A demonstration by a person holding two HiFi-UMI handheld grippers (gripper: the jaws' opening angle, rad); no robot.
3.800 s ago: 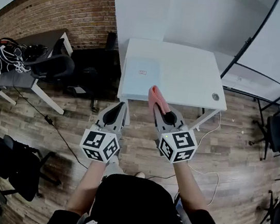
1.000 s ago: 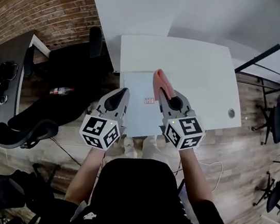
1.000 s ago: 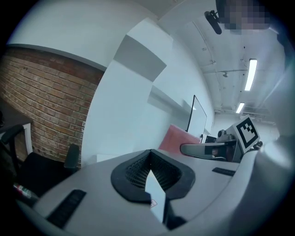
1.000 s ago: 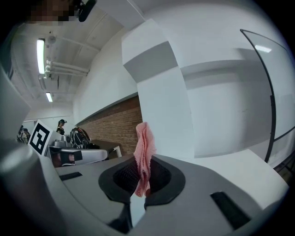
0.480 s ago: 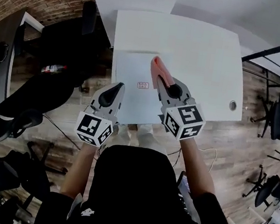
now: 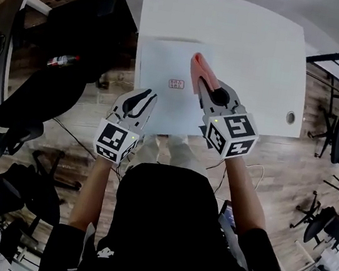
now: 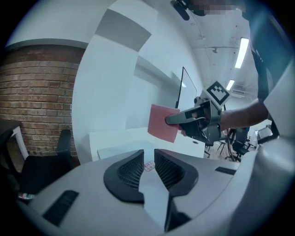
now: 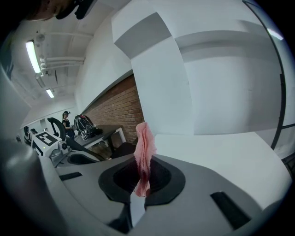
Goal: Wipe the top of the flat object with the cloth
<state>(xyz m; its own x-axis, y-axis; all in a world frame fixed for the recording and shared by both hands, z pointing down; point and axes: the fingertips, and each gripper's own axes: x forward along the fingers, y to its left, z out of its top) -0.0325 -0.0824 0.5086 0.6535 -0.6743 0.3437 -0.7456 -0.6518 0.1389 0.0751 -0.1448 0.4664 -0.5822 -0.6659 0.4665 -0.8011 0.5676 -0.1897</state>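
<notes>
Left gripper point(image 6: 141, 99): opening, only narrowly parted, nothing between the pads; held low at the near left corner of the flat panel, outside its left edge. Same narrow gap in the left gripper view point(image 7: 148, 160).
Right gripper point(image 6: 206, 86): clamped on the pink cloth, pinched at the cloth's lower end point(image 8: 143, 179); poised over the right half of the panel.
Flat panel point(image 6: 161, 108): pale, rectangular, lying flat on the near left part of the white table point(image 6: 265, 45), near edge close to the table's front edge. Long axis apparently running away from the person.
Label point(image 6: 176, 83): small, red-printed, about mid-panel, between the two grippers.
Cloth point(image 6: 199, 70): sticking out forward past the right jaws, over the panel's far right area. Seen from the left gripper view point(image 7: 162, 122) as a flat pink square raised clear of the surface; not yet pressed down, by the look of it.
Key relation: panel directly below and to the left of the cloth, so a short drop followed by strokes leftward or along the long axis.
Nearer hand: right, already above the panel; left free to steady the near corner.
Risk: probably the panel sliding on the smooth table if unheld.
</notes>
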